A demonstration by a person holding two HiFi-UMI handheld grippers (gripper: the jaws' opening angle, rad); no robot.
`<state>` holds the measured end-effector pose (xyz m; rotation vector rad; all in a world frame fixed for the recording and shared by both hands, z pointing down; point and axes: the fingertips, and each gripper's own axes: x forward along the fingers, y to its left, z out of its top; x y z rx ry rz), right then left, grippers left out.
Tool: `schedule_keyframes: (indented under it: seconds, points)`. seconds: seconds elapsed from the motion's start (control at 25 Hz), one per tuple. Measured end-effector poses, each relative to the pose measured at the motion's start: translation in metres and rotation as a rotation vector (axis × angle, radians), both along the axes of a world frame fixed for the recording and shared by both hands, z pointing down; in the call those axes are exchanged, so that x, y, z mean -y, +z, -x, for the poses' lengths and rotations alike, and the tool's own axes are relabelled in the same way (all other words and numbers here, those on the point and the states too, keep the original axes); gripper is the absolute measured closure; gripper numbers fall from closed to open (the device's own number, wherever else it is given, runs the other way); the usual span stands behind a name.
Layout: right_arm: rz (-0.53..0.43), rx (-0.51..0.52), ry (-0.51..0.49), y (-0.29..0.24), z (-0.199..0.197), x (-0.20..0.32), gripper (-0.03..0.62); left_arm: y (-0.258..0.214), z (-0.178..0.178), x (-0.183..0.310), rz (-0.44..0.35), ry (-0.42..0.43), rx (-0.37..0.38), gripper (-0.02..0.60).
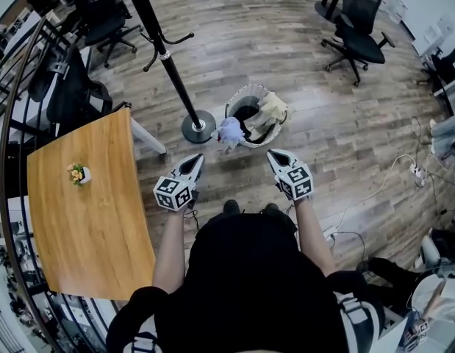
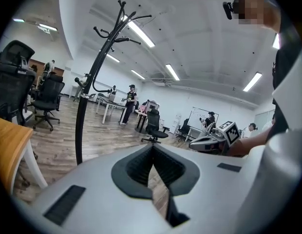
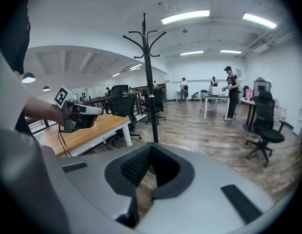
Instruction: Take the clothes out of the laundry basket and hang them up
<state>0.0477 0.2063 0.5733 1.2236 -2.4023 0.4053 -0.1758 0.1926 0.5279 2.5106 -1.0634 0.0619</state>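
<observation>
The round white laundry basket (image 1: 234, 103) stands on the wood floor just ahead of me. A beige garment (image 1: 271, 112) hangs over its right rim, a pale lilac garment (image 1: 229, 132) droops over its near left rim, and dark cloth (image 1: 245, 112) lies inside. A black coat stand (image 1: 168, 61) rises to the basket's left, its round base (image 1: 198, 127) beside the basket. My left gripper (image 1: 197, 159) and right gripper (image 1: 274, 154) hover short of the basket, both shut and empty. The left gripper view shows the stand (image 2: 86, 106); the right gripper view shows it too (image 3: 150, 82).
A wooden table (image 1: 87, 219) with a small flower pot (image 1: 79, 173) runs along my left. Black office chairs stand at the far right (image 1: 356, 31) and far left (image 1: 102, 17). Cables and a power strip (image 1: 414, 171) lie on the floor at right.
</observation>
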Motion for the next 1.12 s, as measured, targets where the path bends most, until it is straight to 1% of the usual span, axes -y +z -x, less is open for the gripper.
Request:
schedule_keyframes:
  seconds: [0.16, 0.36, 0.64, 0.92, 1.12]
  points:
    - [-0.007, -0.003, 0.014, -0.003, 0.004, 0.000, 0.587, 0.004, 0.008, 0.001, 0.001, -0.016, -0.003, 0.561]
    - [0.022, -0.012, 0.020, 0.006, 0.003, -0.004, 0.587, 0.012, 0.012, 0.001, 0.025, -0.011, 0.006, 0.561]
    - [0.045, 0.005, 0.035, 0.017, -0.004, 0.004, 0.586, 0.026, 0.010, 0.007, 0.056, -0.017, 0.047, 0.561]
    - [0.063, 0.003, 0.000, 0.028, -0.011, 0.031, 0.586, 0.031, 0.004, 0.029, 0.070, -0.044, 0.063, 0.560]
    - [0.076, 0.002, -0.030, 0.029, -0.020, 0.061, 0.586, 0.033, -0.011, 0.054, 0.081, -0.061, 0.074, 0.560]
